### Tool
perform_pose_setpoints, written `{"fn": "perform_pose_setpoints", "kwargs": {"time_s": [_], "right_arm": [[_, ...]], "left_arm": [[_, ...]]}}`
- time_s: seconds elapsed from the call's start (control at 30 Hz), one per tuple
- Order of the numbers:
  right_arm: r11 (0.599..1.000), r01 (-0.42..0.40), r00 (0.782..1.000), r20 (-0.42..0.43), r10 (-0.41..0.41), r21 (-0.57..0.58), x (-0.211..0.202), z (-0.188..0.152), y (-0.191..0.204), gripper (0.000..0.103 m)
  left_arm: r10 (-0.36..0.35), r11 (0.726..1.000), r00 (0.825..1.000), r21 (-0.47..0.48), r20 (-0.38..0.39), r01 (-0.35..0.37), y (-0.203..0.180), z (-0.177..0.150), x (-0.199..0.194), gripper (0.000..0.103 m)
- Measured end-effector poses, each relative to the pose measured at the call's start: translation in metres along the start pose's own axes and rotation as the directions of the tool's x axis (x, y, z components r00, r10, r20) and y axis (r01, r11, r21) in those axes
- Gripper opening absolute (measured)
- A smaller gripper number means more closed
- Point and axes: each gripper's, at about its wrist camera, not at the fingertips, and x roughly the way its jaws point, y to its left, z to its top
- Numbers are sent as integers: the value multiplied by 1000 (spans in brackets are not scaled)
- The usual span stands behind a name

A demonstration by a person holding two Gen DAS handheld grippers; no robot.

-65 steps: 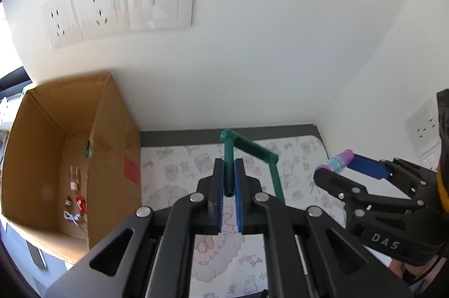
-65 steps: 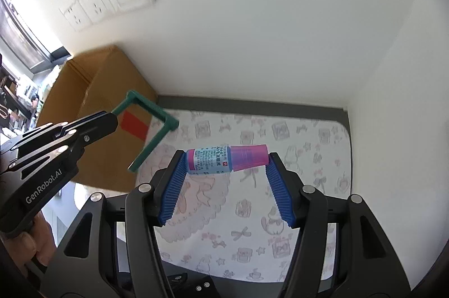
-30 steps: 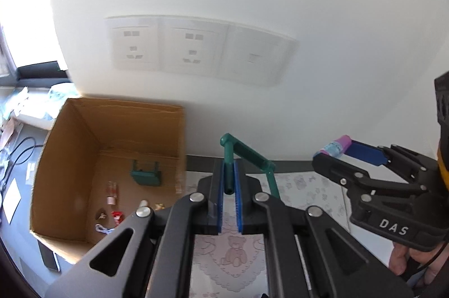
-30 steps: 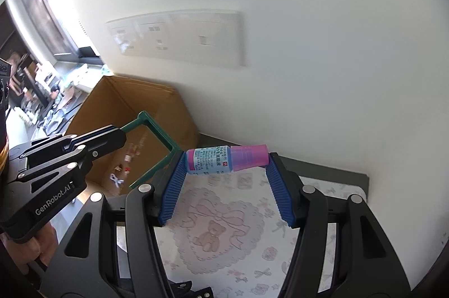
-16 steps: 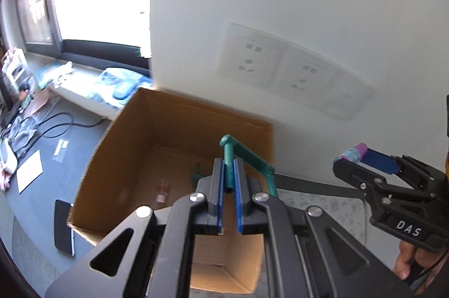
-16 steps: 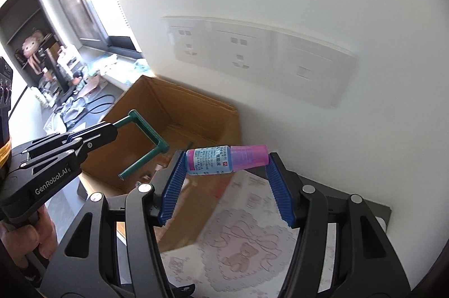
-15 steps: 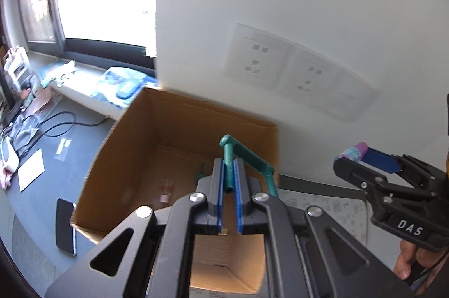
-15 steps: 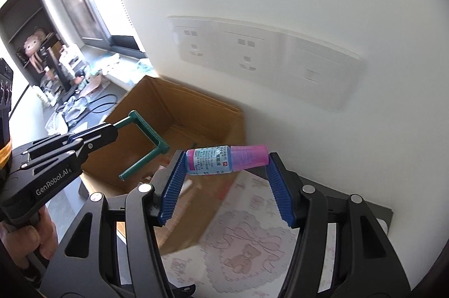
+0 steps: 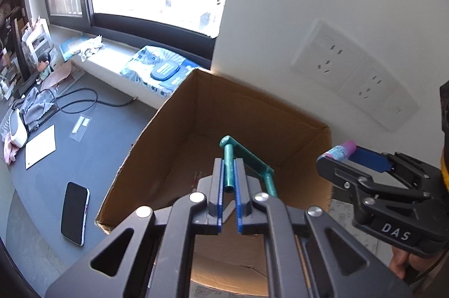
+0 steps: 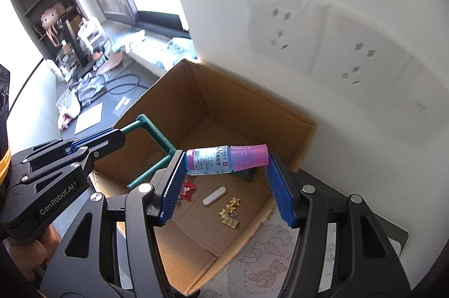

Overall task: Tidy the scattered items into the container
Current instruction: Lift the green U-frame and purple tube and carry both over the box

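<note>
My left gripper (image 9: 229,180) is shut on a green U-shaped bracket (image 9: 247,157) and holds it above the open cardboard box (image 9: 174,113). My right gripper (image 10: 226,157) is shut on a small blue bottle with a pink cap (image 10: 224,159), held sideways over the same box (image 10: 283,107). The bracket (image 10: 153,134) and the left gripper (image 10: 112,136) show at the left of the right wrist view. The right gripper (image 9: 339,155) shows at the right of the left wrist view. On the box floor lie a red wrapper (image 10: 186,190), a white stick (image 10: 214,195) and gold stars (image 10: 230,209).
The box stands against a white wall with sockets (image 9: 353,73). A patterned mat (image 10: 269,270) lies to its right. Left of the box the grey desk holds a black phone (image 9: 74,212), a white paper (image 9: 40,146) and cables (image 9: 81,101). A window sill (image 9: 118,57) lies behind.
Both grippers have swung left from above the patterned mat to above the open box, still holding the bracket and the bottle. The box floor now shows under the right gripper.
</note>
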Motion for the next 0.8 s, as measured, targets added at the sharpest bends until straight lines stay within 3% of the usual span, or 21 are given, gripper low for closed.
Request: {"fn": "perform_pose_setpoints", "kwargs": {"time_s": [0.8], "right_arm": [[999,0,978,-209,-10,-44,96,-20,15,60]], "left_arm": [[76,997,982,-10,-173,-78,27,-27,80,7]]}}
